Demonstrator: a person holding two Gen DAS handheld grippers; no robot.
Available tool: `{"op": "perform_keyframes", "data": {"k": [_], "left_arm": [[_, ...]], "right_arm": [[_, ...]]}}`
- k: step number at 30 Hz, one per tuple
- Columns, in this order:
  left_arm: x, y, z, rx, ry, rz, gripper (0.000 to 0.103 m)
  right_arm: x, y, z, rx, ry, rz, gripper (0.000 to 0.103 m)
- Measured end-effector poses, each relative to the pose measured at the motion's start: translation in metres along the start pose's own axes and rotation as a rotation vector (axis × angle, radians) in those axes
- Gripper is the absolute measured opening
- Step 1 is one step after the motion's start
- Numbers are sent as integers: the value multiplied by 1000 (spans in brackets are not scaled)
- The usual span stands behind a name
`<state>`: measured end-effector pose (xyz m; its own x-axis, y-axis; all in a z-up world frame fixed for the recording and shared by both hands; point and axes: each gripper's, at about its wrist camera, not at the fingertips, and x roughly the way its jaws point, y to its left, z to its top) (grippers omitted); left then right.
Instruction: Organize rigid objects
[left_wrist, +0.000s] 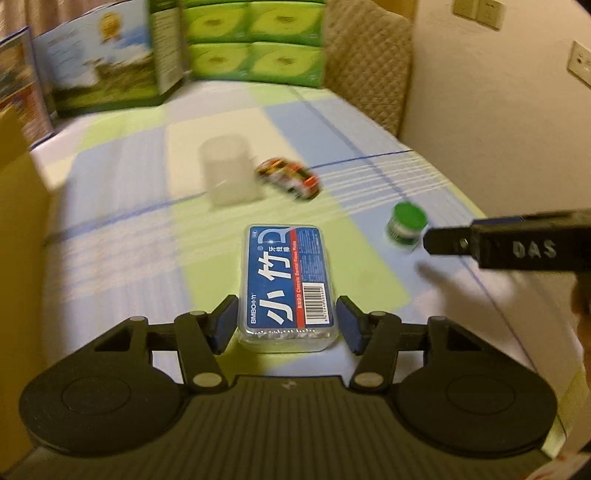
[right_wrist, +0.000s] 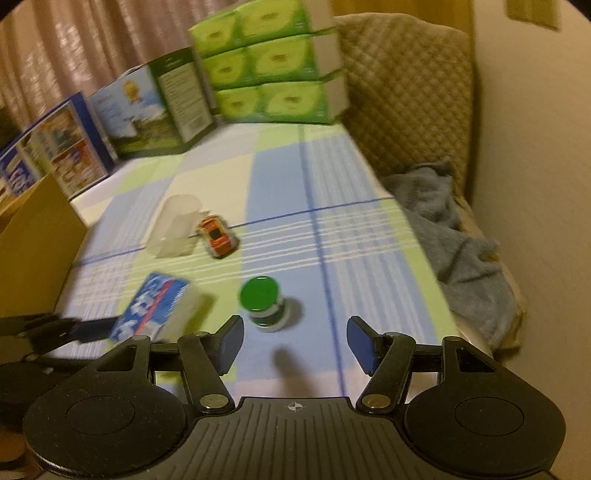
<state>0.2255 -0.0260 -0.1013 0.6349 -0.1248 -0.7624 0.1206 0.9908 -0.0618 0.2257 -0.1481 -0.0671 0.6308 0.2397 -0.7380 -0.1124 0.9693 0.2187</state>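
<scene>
My left gripper (left_wrist: 287, 320) is shut on a clear box with a blue floss-pick label (left_wrist: 286, 284); it holds the box's near end, above the checked cloth (left_wrist: 332, 122). The box also shows in the right wrist view (right_wrist: 155, 308), held by the left gripper's fingers (right_wrist: 74, 330). My right gripper (right_wrist: 295, 341) is open and empty, just short of a small green-capped jar (right_wrist: 263, 306). That jar shows in the left wrist view (left_wrist: 406, 226) next to the right gripper's finger (left_wrist: 480, 243). An orange toy car (left_wrist: 290, 179) lies beside a clear plastic cup (left_wrist: 229, 173).
A cardboard box (right_wrist: 33, 240) stands at the left. Printed cartons (right_wrist: 147, 107) and stacked green tissue boxes (right_wrist: 273, 62) line the back. A quilted cushion (right_wrist: 402, 92) and a grey towel (right_wrist: 454, 240) lie at the right edge by the wall.
</scene>
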Motion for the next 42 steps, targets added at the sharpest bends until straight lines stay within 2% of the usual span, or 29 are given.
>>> {"op": "perform_keyframes", "data": {"k": [3, 7, 15, 23, 30, 38, 42], "left_arm": [[-8, 10, -8, -34, -3, -1, 53], [-12, 10, -12, -23, -43, 25, 54], [-10, 8, -9, -32, -55, 24, 57], [-7, 10, -6, -54, -55, 5, 58], [-3, 14, -2, -64, -45, -19, 57], [6, 6, 0, 14, -42, 17, 57], [12, 8, -2, 19, -26, 25, 57]], "right_arm": [[10, 11, -1, -61, 16, 11, 57], [23, 19, -3, -121, 29, 12, 48], [41, 20, 2, -150, 26, 8, 42], [52, 25, 7, -161, 41, -22, 28], [47, 27, 12, -141, 36, -23, 27], [43, 24, 11, -126, 49, -27, 27], [39, 22, 11, -114, 44, -24, 27]]}}
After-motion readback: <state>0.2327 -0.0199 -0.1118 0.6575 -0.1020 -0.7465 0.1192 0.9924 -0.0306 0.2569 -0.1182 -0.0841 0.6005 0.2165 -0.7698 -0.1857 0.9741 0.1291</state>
